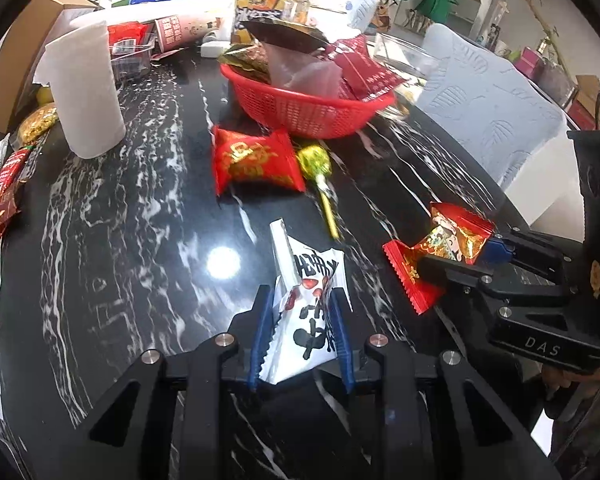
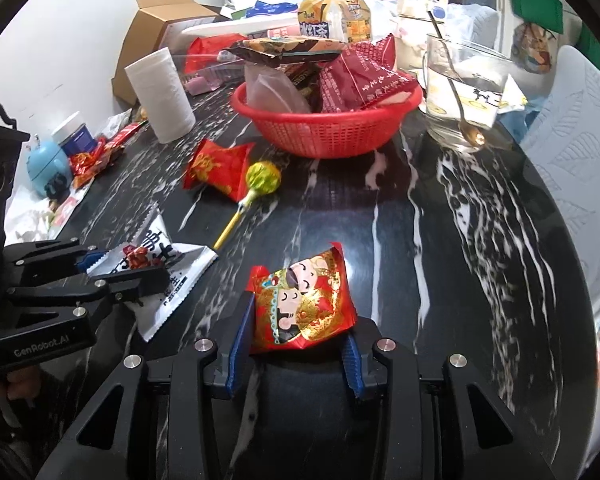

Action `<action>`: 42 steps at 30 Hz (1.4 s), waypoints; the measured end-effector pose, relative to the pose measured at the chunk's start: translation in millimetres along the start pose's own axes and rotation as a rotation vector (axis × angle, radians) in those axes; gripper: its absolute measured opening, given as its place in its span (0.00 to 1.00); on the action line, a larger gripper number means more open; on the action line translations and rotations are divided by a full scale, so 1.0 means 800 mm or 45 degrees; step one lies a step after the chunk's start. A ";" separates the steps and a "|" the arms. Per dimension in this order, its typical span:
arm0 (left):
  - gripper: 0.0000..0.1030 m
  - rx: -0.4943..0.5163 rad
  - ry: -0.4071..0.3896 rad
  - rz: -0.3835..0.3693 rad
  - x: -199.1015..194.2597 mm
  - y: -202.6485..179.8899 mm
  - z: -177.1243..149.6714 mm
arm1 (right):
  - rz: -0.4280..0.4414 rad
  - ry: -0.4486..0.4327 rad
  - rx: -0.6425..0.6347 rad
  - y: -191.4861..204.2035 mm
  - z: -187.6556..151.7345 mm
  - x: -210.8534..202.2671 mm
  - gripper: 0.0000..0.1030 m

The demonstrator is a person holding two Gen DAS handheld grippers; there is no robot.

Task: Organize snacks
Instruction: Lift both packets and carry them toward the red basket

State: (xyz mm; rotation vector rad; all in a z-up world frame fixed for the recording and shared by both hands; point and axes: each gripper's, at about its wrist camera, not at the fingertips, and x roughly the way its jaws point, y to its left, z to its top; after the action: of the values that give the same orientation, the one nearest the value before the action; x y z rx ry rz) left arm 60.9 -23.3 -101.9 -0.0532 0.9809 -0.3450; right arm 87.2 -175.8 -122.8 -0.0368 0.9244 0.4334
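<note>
The left wrist camera sat just behind the left claw [image 1: 300, 320], facing steeply down and forward, close above the table [image 1: 120, 240]. The right wrist camera sat likewise behind the right claw [image 2: 296, 332]. Both views shared the red basket [image 1: 308, 112] at 12 o'clock. The left view showed the right claw at 3 o'clock; the right view showed the left claw at 9 o'clock.

Both views are bright and evenly lit. A round white glare spot sits on the glossy dark counter [image 1: 220, 264] in the left wrist view, from a light overhead. Fisheye distortion bends the edges, and black vignetting fills the corners. The red basket [image 1: 312, 108] and things at the rims look slightly smeared.
</note>
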 end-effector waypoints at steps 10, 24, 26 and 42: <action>0.27 0.076 0.078 -0.029 -0.009 -0.026 -0.022 | -0.001 0.008 0.028 0.005 -0.045 -0.028 0.38; 0.61 0.295 0.021 0.046 -0.004 -0.074 -0.040 | -0.111 0.002 -0.055 0.017 -0.056 -0.030 0.46; 0.47 0.282 0.005 0.046 -0.007 -0.071 -0.039 | -0.114 0.001 -0.062 0.017 -0.057 -0.029 0.49; 0.24 0.099 -0.026 -0.050 -0.016 -0.048 -0.036 | -0.050 -0.034 0.024 0.003 -0.054 -0.044 0.36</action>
State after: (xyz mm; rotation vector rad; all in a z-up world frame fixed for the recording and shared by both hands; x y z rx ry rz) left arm 20.4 -52.5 -99.8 -0.0055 0.9468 -0.4174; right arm 35.0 -195.2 -121.7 -0.0321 0.9002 0.3882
